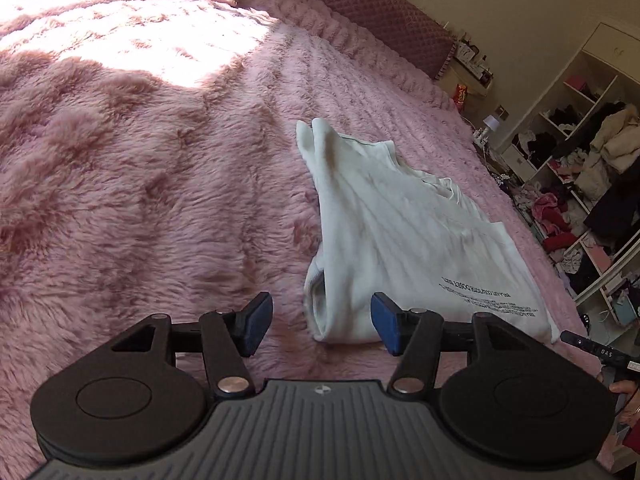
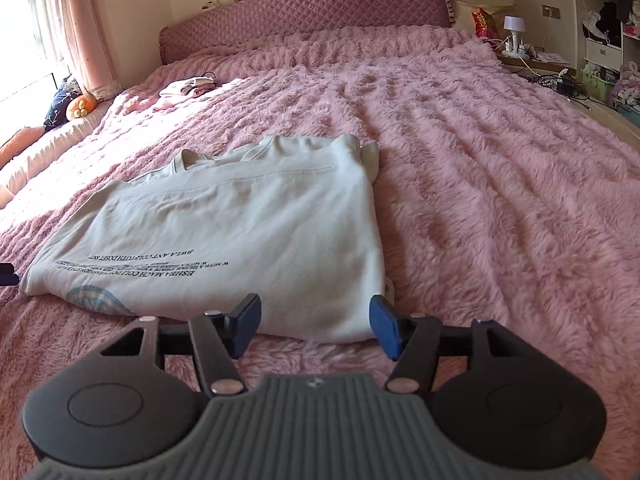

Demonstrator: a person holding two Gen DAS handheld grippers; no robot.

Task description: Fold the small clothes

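Right wrist view: both grippers, right gripper (image 2: pixel 315 330) and left gripper (image 1: pixel 322 328), spread empty over white shirt (image 2: pixel 240 232) hem corners; pinch both layers evenly before folding.

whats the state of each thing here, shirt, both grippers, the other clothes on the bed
white shirt: lying flat on the pink blanket, sides folded in, printed text up, not held
left hand-held gripper: open, nothing between its pads, at the shirt's near edge
right hand-held gripper: open, empty, at the shirt's near corner
pink garment: crumpled, unfolded, far up the bed
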